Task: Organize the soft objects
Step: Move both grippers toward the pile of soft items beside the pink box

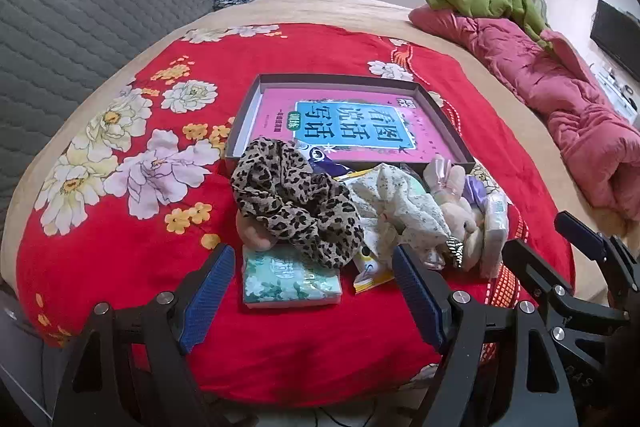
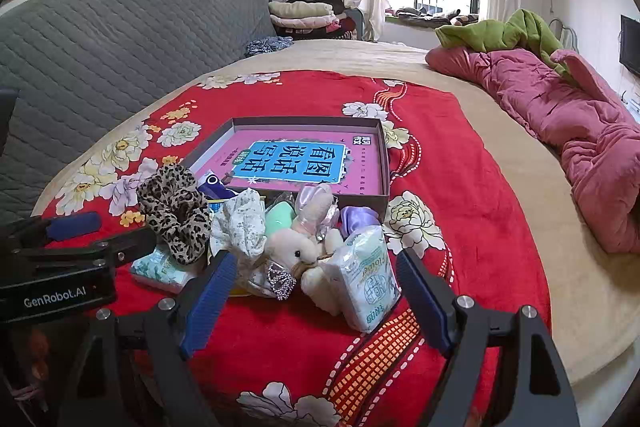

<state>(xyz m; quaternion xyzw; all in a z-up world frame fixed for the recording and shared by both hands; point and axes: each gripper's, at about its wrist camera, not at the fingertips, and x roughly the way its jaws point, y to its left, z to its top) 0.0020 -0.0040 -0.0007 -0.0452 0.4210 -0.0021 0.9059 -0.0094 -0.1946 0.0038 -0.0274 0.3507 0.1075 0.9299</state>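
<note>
Here, in the left wrist view, the left gripper (image 1: 314,293) hangs with its 2 blue-padded fingers spread wide, nothing between the pads. Just beyond it on the red flowered blanket (image 1: 120,267) lies a small green floral tissue pack (image 1: 290,281), its print too small to read. A leopard-print scrunchie (image 1: 294,205) lies partly on that pack, beside a crumpled white floral cloth (image 1: 396,203) and a cream plush rabbit (image 1: 460,215), all heaped at the near rim of a shallow dark box (image 1: 440,119). In the box lies a pink book (image 1: 352,123) with large upside-down Chinese characters on a blue panel, reading 看图说话写话. The right gripper (image 1: 540,239) shows at the right edge, also spread open.

In the right wrist view, the right gripper (image 2: 312,281) is wide open and empty, its fingers flanking the rabbit (image 2: 296,251) and a white tissue pack (image 2: 368,275) printed "Flower". The scrunchie (image 2: 176,211) sits left of the cloth (image 2: 244,227), and the floral pack (image 2: 160,267) is half hidden under the scrunchie. A lilac satin piece (image 2: 358,219) lies against the box (image 2: 384,163). The book (image 2: 296,163) is again upside down. The left gripper (image 2: 92,231) enters at the left, its body marked "GenRobot.AI"
</note>
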